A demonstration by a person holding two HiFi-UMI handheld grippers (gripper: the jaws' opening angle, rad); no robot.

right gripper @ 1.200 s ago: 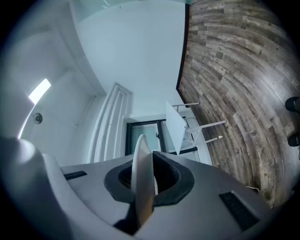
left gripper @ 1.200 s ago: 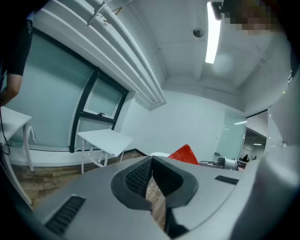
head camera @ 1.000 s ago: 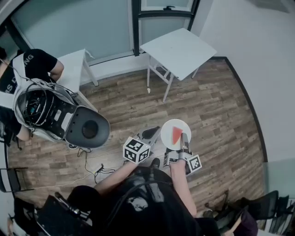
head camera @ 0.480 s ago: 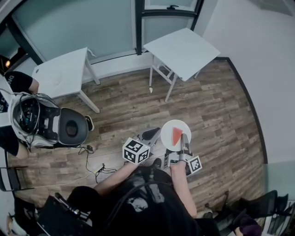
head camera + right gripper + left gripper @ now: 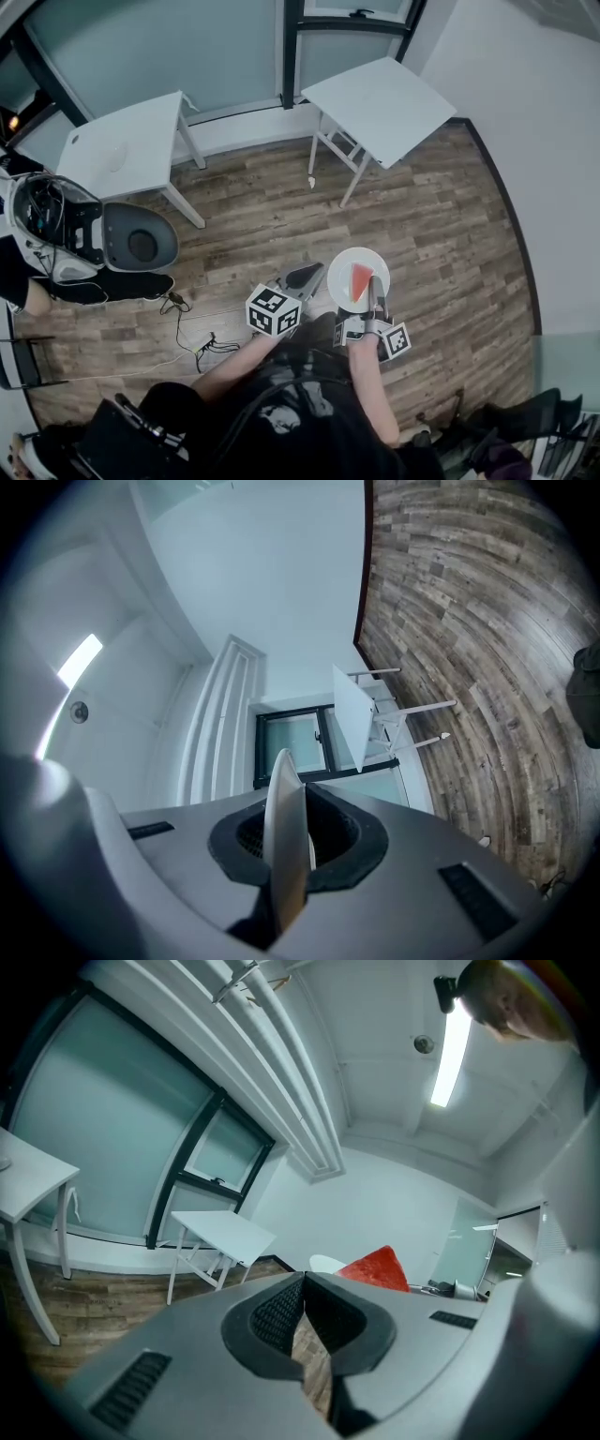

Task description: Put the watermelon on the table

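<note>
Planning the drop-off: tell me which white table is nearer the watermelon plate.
The right-hand table, beside the dark window post, straight beyond the plate; the left-hand table stands farther off to the side.

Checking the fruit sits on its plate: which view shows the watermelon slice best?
The head view: the whole watermelon slice lies on the white plate, seen from above. The left gripper view shows only its red top. The right gripper view shows just the plate's edge, no slice.
</note>
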